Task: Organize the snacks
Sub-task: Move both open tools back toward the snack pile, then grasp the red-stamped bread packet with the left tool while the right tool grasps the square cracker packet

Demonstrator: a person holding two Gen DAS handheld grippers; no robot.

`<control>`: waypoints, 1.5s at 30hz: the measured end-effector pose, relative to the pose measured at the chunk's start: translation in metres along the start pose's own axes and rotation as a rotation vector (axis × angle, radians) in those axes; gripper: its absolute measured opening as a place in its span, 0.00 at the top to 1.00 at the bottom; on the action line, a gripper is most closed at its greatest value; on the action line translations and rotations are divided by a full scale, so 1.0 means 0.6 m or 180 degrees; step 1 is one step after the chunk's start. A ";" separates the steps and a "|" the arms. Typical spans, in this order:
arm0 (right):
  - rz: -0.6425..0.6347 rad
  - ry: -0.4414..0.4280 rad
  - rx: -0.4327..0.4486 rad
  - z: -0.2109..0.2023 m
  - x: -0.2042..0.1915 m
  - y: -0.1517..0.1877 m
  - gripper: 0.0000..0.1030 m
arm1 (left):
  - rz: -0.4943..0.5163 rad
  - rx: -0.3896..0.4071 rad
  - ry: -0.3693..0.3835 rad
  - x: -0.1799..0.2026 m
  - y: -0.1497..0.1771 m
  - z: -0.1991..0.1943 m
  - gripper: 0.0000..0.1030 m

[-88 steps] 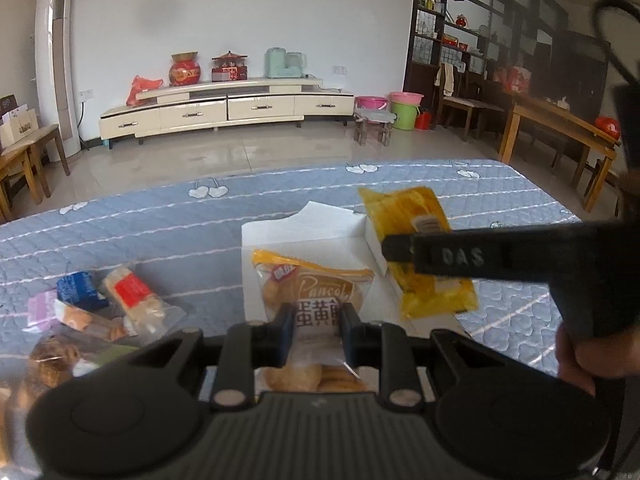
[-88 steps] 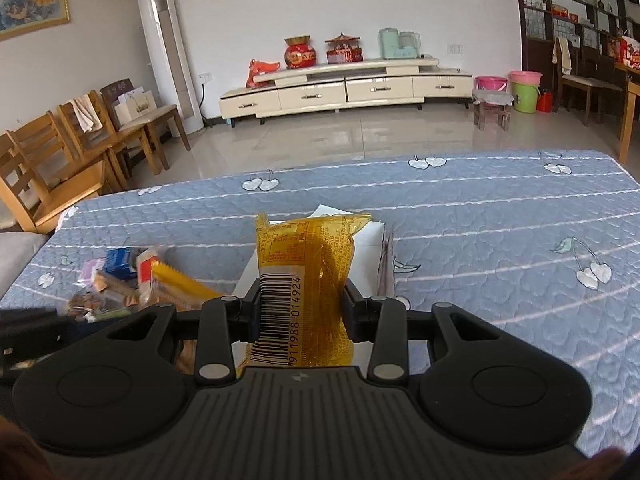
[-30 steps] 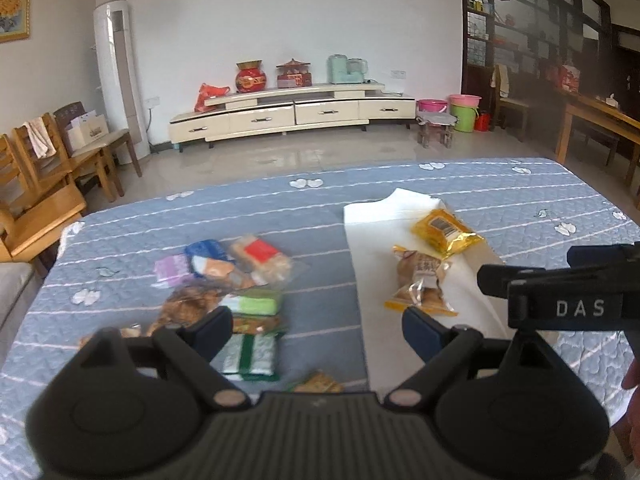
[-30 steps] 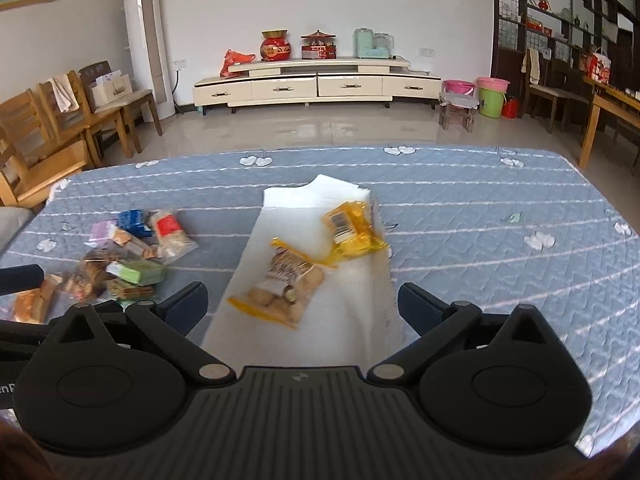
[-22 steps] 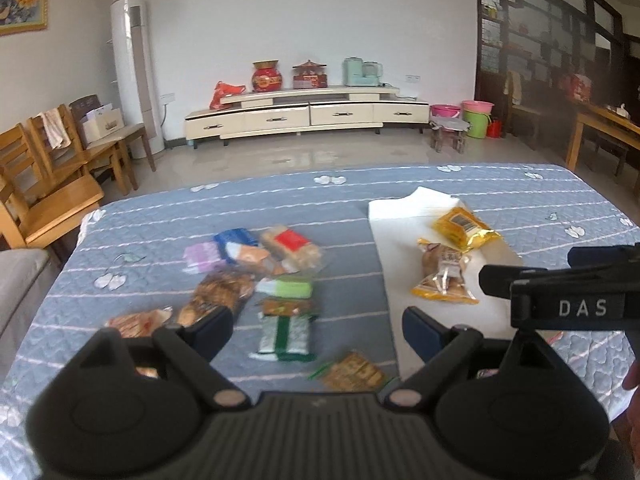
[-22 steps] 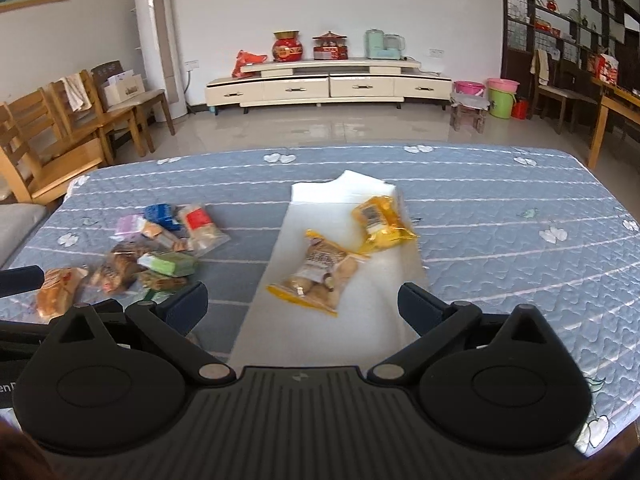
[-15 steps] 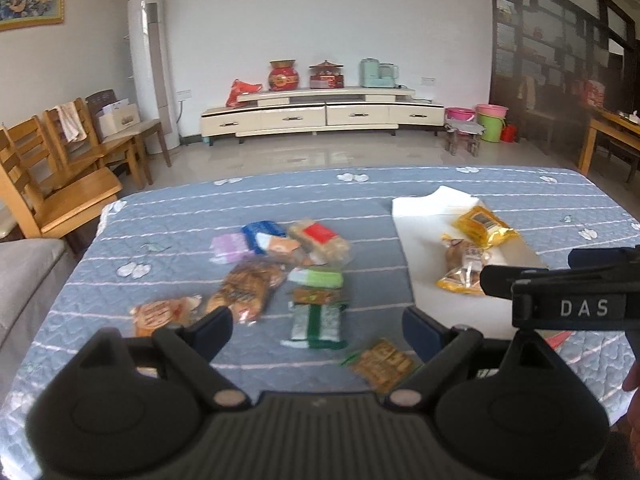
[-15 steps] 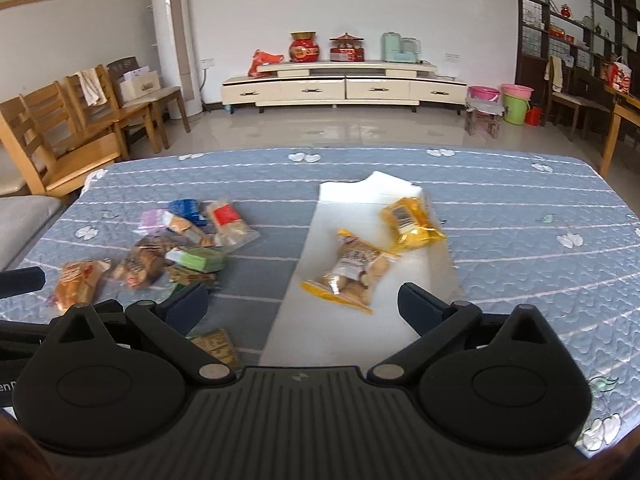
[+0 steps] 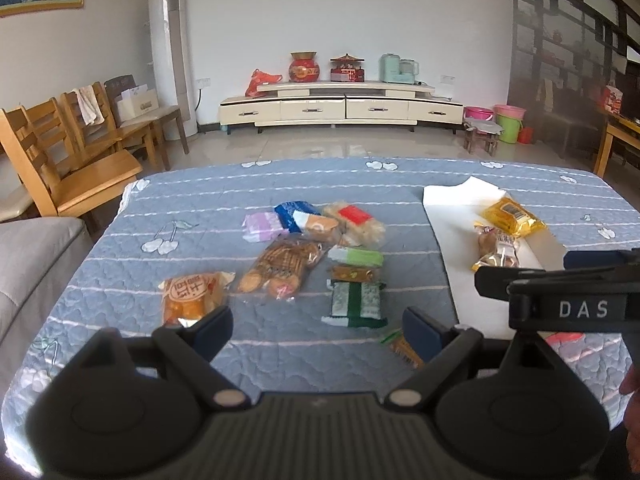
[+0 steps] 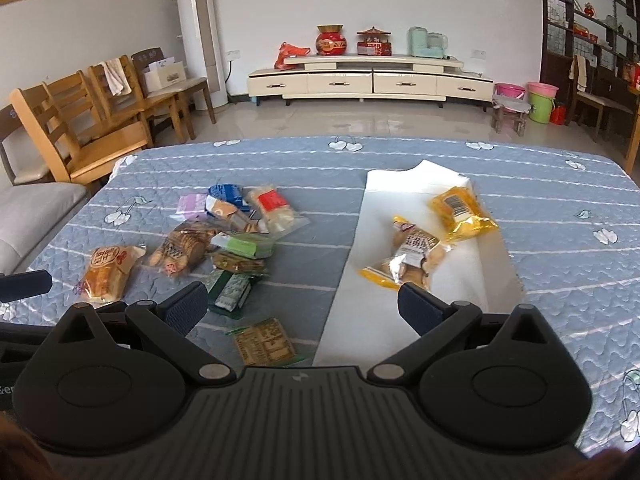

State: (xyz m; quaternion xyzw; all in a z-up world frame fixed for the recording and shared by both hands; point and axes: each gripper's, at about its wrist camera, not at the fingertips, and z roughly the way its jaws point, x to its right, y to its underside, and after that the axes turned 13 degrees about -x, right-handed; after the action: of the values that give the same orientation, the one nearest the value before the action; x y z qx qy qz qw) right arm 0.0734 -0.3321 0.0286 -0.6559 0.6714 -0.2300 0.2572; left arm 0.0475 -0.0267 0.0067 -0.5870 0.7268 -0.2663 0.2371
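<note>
Two snack packs lie on the white paper sheet (image 10: 400,312): a yellow pack (image 10: 460,207) and a clear pack of small cakes (image 10: 408,256). A pile of several wrapped snacks spreads over the blue quilted table to the left, among them a cookie bag (image 9: 280,270), a green-and-white pack (image 9: 356,303) and a bread pack (image 9: 192,294). My left gripper (image 9: 318,326) hangs open above the table's near side, nothing between its fingers. My right gripper (image 10: 303,304) is open too, over a brown flat packet (image 10: 264,342). The right gripper's black body (image 9: 560,292) shows in the left wrist view.
The blue quilted tablecloth (image 10: 560,184) covers the whole table. Wooden chairs (image 9: 72,160) stand off its far left corner, a grey sofa (image 9: 28,264) at the left. A TV cabinet (image 10: 368,78) lines the far wall.
Both grippers let go of their packs, which now lie on the white sheet, and pulled back. Over the last second both views swung left, bringing the snack pile toward the middle.
</note>
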 end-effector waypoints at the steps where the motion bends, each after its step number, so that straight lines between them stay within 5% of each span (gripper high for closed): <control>1: -0.0008 -0.0011 -0.0002 0.001 0.000 0.001 0.00 | -0.0004 0.0002 0.0003 -0.003 0.002 0.001 0.11; 7: -0.0077 -0.0099 -0.0023 0.011 -0.003 0.009 0.00 | -0.0004 0.0076 0.0068 -0.027 0.037 0.008 0.11; 19: -0.0131 -0.0211 -0.0094 0.032 -0.006 0.030 0.00 | -0.0234 -0.0040 -0.0249 -0.117 0.081 0.057 0.01; 26: -0.0142 -0.0209 -0.0117 0.041 -0.001 0.033 0.00 | -0.0665 -0.0108 -0.0440 -0.174 0.021 0.110 0.01; 35: -0.0088 -0.0198 -0.0166 0.057 0.002 0.030 0.00 | -0.0637 -0.0529 -0.0578 -0.179 -0.051 0.229 0.02; 38: -0.0122 -0.0211 -0.0198 0.064 0.000 0.033 0.00 | -0.0721 -0.0664 -0.0473 -0.188 -0.051 0.255 0.33; 45: -0.0310 -0.0300 -0.0367 0.090 -0.011 0.036 0.00 | -0.0727 -0.0569 -0.0392 -0.182 -0.025 0.226 0.35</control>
State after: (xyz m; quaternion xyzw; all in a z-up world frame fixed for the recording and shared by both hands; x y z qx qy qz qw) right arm 0.0921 -0.3236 -0.0260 -0.7115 0.6380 -0.1721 0.2389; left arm 0.1695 0.0631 -0.0809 -0.6998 0.6603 -0.1893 0.1961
